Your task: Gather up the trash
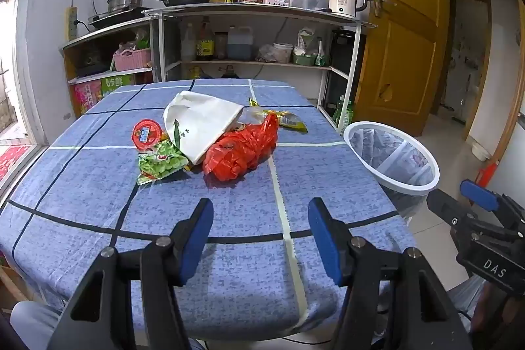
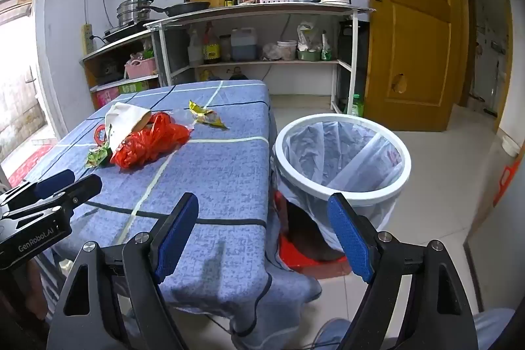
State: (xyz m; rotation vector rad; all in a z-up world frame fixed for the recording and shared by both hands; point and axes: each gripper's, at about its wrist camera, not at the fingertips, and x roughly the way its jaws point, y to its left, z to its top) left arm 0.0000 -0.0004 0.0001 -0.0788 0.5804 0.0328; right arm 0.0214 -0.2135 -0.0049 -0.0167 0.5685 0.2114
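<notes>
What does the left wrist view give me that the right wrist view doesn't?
Only the left wrist view shows the red round lid whole, the green snack wrapper spread flat, and the pile head-on past the open left tool.

Only the right wrist view shows the bin's full rim, its liner inside, and the red base under it, past the open right tool.

Both show the white paper bag, red plastic bag, yellow wrapper, blue tablecloth and white bin beside the table.
</notes>
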